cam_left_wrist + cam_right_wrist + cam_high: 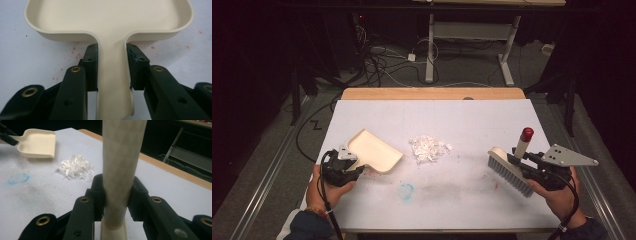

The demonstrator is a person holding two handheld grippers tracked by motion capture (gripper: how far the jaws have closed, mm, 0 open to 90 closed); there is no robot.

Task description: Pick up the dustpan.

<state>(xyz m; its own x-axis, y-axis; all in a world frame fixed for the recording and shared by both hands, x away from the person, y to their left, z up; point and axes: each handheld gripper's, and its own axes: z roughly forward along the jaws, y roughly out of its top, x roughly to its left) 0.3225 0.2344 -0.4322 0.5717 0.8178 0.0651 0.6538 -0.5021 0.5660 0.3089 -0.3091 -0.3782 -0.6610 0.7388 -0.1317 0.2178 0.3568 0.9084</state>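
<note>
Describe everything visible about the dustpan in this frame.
The dustpan is cream-coloured, apparently plastic: a shallow, empty tray with rounded corners, raised walls on three sides and a flat, narrow handle. It sits left of centre on the white table, its open edge facing the pile of white shreds, which lies apart from it. The left gripper is shut on its handle, one jaw on each edge.
</note>
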